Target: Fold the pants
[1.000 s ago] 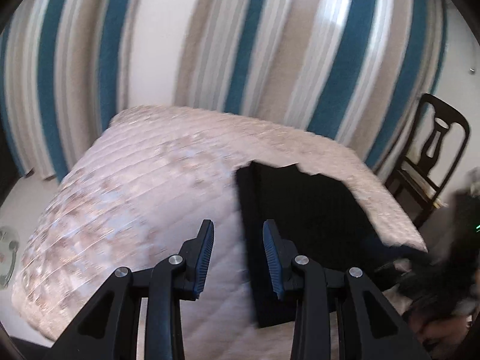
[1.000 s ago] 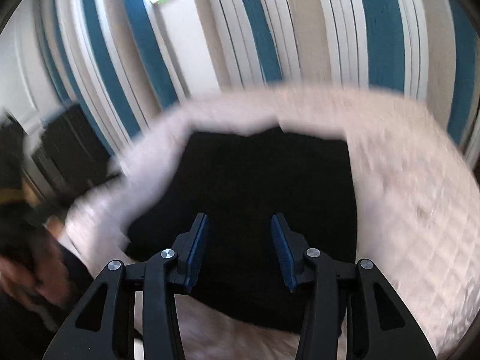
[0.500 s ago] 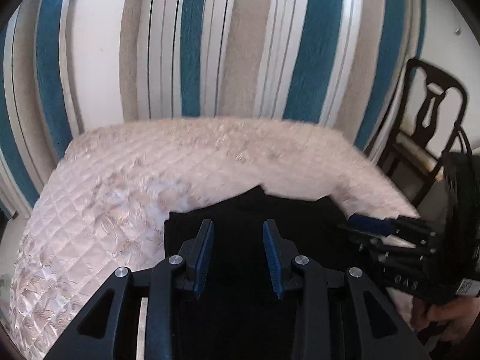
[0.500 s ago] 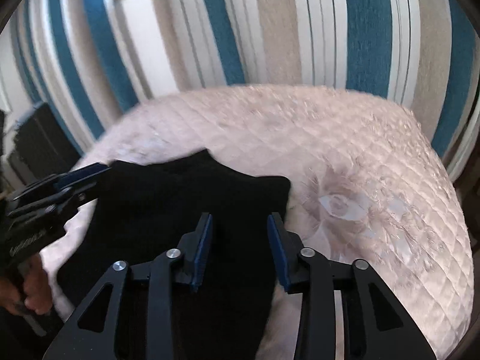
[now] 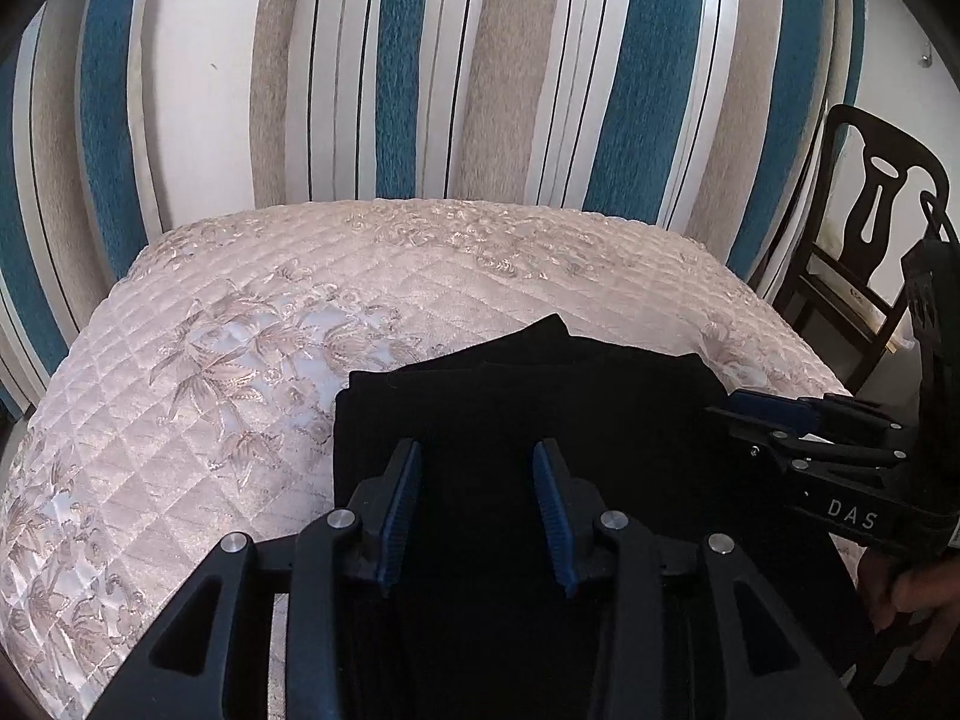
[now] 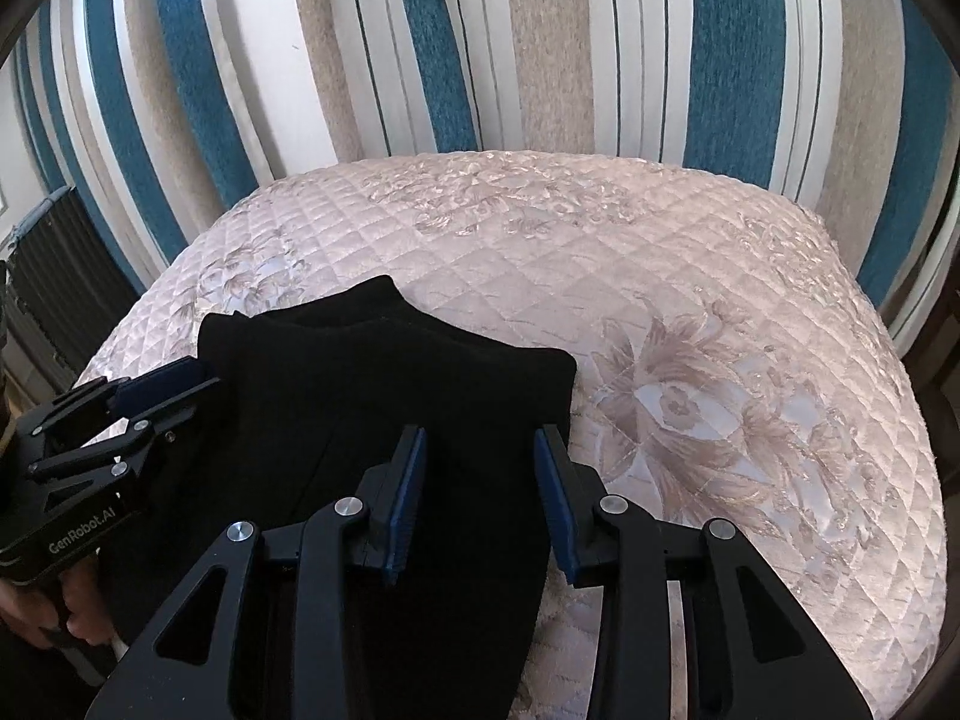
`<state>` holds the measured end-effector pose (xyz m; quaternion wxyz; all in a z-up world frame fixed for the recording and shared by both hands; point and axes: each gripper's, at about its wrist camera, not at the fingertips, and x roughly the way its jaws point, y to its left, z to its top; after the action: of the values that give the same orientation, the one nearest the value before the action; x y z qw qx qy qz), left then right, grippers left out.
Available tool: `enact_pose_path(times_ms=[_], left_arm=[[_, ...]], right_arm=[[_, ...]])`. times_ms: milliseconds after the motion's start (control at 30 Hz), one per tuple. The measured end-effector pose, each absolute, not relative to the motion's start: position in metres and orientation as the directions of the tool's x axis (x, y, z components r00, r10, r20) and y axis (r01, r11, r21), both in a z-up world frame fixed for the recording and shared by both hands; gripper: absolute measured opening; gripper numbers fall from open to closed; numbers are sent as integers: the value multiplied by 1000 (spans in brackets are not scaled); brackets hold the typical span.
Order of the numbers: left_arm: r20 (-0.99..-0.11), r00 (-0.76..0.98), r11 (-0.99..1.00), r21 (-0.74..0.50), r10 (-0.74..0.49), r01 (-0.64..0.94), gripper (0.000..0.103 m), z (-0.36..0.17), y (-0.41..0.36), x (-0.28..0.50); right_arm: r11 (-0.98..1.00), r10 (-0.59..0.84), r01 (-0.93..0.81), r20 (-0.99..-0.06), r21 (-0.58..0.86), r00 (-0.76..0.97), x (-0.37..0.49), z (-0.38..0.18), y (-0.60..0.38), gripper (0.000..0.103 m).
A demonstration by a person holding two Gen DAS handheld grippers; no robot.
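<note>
Black folded pants lie flat on the pale pink quilted floral bedspread, at the bed's near edge, layered edges and one pointed corner toward the striped blue, beige and white curtain. Left gripper hovers over the pants, jaws parted, grasping nothing. Right gripper likewise released, its right finger over the pants' right edge, blue pads bare. Each gripper shows at the pants' side in the other's view. Dark wooden chair stands right of the bed; a dark radiator-like object left of it.
</note>
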<state>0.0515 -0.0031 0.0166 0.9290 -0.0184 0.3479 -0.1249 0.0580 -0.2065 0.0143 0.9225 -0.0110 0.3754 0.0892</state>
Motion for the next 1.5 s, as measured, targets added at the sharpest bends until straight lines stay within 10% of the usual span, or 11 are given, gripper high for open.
enact_pose_path(times_ms=[1500], left_arm=[[-668,721,982,-107,-187,155,46,10,6,-36]], right_arm=[[982,107,-181,-615,-59,781,-49,0,-180,38]])
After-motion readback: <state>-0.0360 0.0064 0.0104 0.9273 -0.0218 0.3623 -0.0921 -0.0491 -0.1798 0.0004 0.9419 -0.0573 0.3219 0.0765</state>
